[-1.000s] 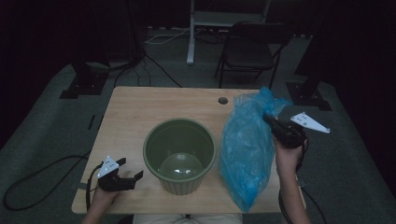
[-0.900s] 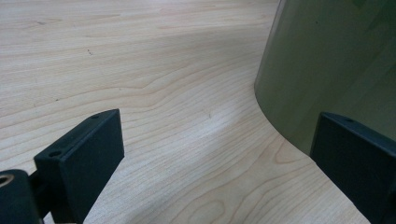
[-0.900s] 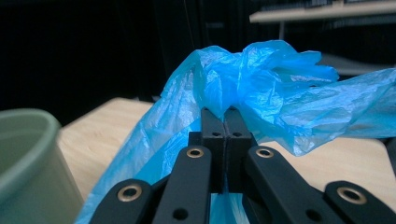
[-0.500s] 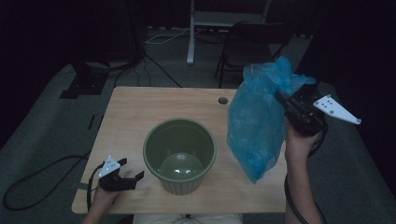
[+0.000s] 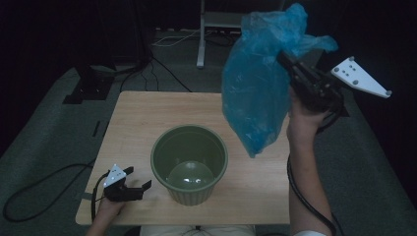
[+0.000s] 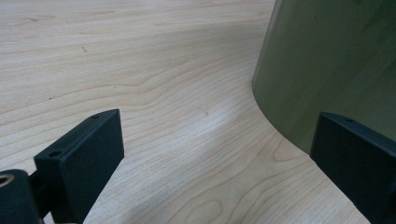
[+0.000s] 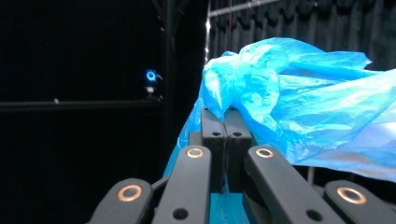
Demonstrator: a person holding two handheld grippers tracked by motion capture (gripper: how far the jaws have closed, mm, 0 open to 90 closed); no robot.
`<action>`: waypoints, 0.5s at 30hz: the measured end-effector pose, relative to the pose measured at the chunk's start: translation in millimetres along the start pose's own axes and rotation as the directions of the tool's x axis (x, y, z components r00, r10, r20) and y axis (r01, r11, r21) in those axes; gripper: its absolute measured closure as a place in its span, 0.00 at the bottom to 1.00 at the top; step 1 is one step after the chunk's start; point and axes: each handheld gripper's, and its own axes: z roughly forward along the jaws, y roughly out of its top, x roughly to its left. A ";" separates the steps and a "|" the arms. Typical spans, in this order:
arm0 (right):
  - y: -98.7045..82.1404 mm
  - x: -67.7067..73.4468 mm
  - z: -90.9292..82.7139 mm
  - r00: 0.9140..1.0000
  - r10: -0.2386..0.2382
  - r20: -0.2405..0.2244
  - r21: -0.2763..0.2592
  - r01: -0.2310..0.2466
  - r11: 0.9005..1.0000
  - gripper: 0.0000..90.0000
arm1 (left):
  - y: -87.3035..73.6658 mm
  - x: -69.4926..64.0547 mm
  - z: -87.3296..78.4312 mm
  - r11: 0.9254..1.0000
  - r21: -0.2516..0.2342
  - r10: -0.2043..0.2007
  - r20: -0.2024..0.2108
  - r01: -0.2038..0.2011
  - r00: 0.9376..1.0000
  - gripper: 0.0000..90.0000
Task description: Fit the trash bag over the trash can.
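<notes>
A blue plastic bag (image 5: pixel 260 83) hangs in the air over the table's right side, its lower tip just right of the green pot (image 5: pixel 189 162). My right gripper (image 5: pixel 284 56) is shut on the bag's upper part, held high by a hand. In the right gripper view the two jaws meet with the blue plastic bag (image 7: pixel 299 107) pinched between them and bunched above my right gripper (image 7: pixel 225 116). My left gripper (image 5: pixel 139 179) rests open on the table at the front left, beside the pot. The left gripper view has my left gripper (image 6: pixel 219 154) with bare wood between its jaws and the green pot (image 6: pixel 336 60) at the right.
The wooden table (image 5: pixel 147 118) has a small dark hole near its far edge. Behind it stand a metal stand (image 5: pixel 211 19) and cables on the grey floor (image 5: pixel 39 147). The room around is dark.
My right gripper has risen well above the table with the blue bag, which now hangs free instead of lying on the tabletop. The left gripper has stayed put.
</notes>
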 end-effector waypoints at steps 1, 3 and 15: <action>0.0 0.0 0.0 1.000 0.000 0.000 0.000 0.000 1.000 1.00 | 0.0 0.0 0.0 1.000 0.000 0.000 0.000 0.000 1.000 0.04; 6.3 8.2 7.6 1.000 -0.004 -0.021 -0.015 0.003 1.000 1.00 | -0.5 0.1 0.4 1.000 0.004 0.002 0.001 -0.002 1.000 0.04; 28.3 54.2 46.7 0.992 -0.032 -0.126 -0.069 0.024 0.997 1.00 | -0.4 0.5 -0.7 1.000 0.002 0.003 0.002 -0.003 1.000 0.04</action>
